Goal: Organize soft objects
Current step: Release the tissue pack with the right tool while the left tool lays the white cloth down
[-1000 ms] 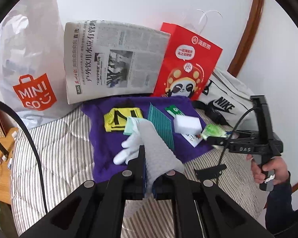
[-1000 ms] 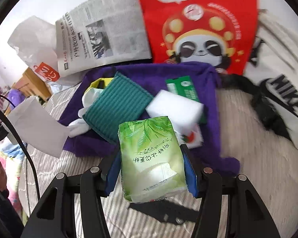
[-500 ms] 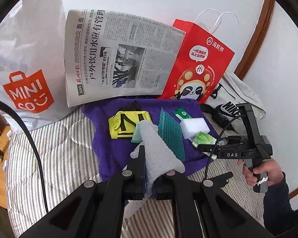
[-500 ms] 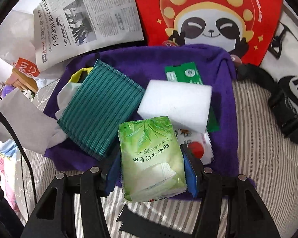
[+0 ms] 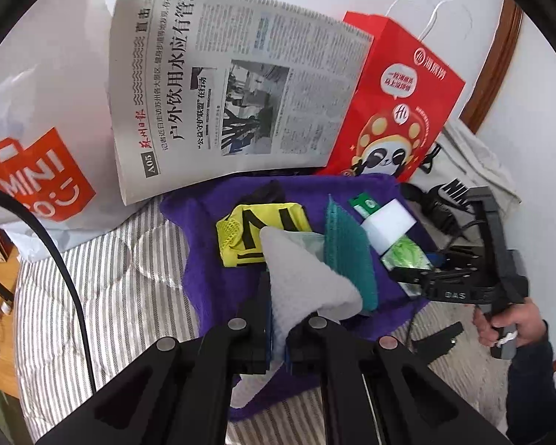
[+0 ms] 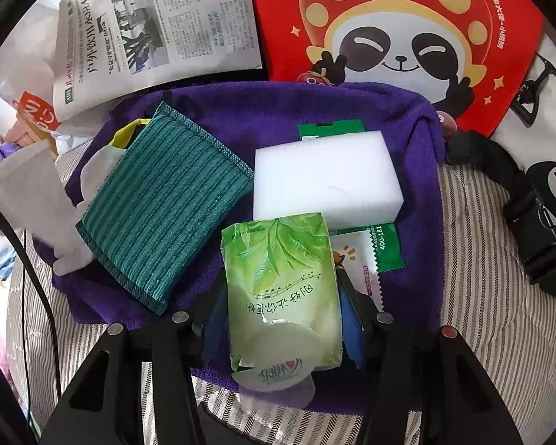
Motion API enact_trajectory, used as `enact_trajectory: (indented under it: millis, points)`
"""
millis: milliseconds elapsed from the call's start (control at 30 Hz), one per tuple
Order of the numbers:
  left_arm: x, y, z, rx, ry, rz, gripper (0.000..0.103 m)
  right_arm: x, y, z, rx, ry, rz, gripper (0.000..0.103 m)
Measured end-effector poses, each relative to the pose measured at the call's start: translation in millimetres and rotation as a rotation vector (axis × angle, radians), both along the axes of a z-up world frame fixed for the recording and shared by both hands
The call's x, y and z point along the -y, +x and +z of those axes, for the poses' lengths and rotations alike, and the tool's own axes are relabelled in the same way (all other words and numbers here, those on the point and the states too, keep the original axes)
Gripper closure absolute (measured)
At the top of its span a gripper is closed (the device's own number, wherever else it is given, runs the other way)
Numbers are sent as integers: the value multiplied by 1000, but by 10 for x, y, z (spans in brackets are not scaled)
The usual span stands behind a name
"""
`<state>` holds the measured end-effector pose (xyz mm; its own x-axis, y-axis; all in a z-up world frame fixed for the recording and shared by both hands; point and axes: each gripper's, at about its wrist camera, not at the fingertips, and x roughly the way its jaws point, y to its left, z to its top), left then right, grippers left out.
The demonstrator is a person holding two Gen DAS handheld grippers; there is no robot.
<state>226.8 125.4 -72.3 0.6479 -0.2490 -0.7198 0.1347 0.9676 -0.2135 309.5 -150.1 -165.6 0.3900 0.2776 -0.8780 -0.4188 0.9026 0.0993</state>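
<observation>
A white cloth (image 5: 300,282) is pinched between the closed jaws of the left gripper (image 5: 278,333) and is held up over the near edge of a purple towel (image 5: 211,259); its loose end fans out above the jaws. A green tissue pack (image 6: 283,293) is clamped between the blue pads of the right gripper (image 6: 283,330), the jaws set about half apart by the pack's width. The pack is held low over the towel's near part, just in front of a white sponge block (image 6: 326,178); whether it rests on the towel cannot be told.

The towel is spread on a striped bed cover (image 6: 482,296). On it a green ribbed cloth (image 6: 166,215) is laid at a slant, left of the sponge block. A yellow mesh item with black stripes (image 5: 263,230) is seen behind it, partly covered. Under the sponge block a green sachet (image 6: 385,248) and a white sachet (image 6: 356,263) are partly hidden.

Behind the towel a newspaper (image 5: 233,89) and a red paper bag with a panda (image 5: 400,111) are propped against the wall. A white plastic bag with an orange logo (image 5: 40,174) is seen at the left, and a white bag with black straps (image 6: 530,185) at the right. A hand (image 5: 515,322) in a dark sleeve is seen gripping the right gripper's handle.
</observation>
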Motion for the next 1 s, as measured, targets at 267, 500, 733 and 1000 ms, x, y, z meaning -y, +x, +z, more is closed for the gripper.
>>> enact_trajectory:
  millis: [267, 500, 733, 1000]
  points:
    - [111, 436, -255, -67, 51, 9, 98, -22, -26, 19, -8, -1, 28, 36]
    - [260, 654, -505, -101, 58, 9, 98, 28, -163, 153, 15, -7, 39, 34]
    - [364, 646, -561, -117, 90, -9, 94, 165, -274, 246, 32, 9, 19, 33]
    - [220, 440, -406, -116, 72, 30, 35, 320, -380, 302, 43, 26, 6, 33]
